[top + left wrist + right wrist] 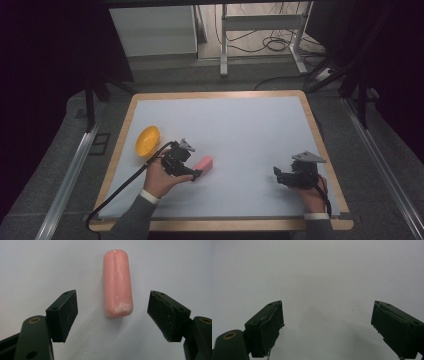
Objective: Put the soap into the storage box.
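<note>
Left of the frame's centre, the left gripper (112, 315) stands wide around the pink sausage (117, 282) on the tabletop (250, 130), not yet grasped, while the right gripper (327, 327) waits wide and empty.

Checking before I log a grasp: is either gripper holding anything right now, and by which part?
Nothing is held. The left gripper is open with the pink sausage lying between its jaws, untouched. The right gripper is open over bare table.

left tool (112, 315) arms cut off below
</note>
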Available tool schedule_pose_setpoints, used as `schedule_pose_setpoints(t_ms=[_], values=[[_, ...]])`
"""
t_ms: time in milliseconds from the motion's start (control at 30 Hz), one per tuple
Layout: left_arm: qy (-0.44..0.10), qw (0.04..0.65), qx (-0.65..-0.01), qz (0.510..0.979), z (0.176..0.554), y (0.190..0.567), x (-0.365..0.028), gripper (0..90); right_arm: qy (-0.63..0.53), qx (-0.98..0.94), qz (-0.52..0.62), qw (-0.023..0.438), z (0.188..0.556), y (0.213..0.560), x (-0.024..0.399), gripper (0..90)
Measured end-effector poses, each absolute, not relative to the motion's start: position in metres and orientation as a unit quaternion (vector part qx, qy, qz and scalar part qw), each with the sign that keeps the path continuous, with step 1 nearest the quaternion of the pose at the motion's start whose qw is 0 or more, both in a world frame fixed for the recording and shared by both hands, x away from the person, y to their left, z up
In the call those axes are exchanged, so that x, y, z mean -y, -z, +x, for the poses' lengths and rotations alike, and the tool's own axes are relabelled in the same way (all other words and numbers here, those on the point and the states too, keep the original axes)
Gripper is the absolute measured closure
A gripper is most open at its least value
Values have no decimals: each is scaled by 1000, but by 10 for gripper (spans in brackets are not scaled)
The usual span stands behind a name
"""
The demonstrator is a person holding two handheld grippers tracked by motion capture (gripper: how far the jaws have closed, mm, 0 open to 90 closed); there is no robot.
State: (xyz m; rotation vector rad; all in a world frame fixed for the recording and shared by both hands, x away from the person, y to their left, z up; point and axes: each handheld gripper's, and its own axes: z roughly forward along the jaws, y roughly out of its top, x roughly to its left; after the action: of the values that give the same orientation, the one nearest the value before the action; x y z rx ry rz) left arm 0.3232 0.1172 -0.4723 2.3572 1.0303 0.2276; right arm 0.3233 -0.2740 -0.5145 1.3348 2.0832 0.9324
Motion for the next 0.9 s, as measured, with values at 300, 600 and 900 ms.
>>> schedule_pose_setpoints(t_ms=[300,600,900], values=[[-72,259,-384,883,333,480,-105,264,-339,-765,489,246,324,516,273,106],[-61,250,-385,886,344,484,-94,312,-334,-769,487,245,325,519,272,106],[-64,244,-389,886,349,491,-89,456,-334,-766,491,245,326,519,274,106]])
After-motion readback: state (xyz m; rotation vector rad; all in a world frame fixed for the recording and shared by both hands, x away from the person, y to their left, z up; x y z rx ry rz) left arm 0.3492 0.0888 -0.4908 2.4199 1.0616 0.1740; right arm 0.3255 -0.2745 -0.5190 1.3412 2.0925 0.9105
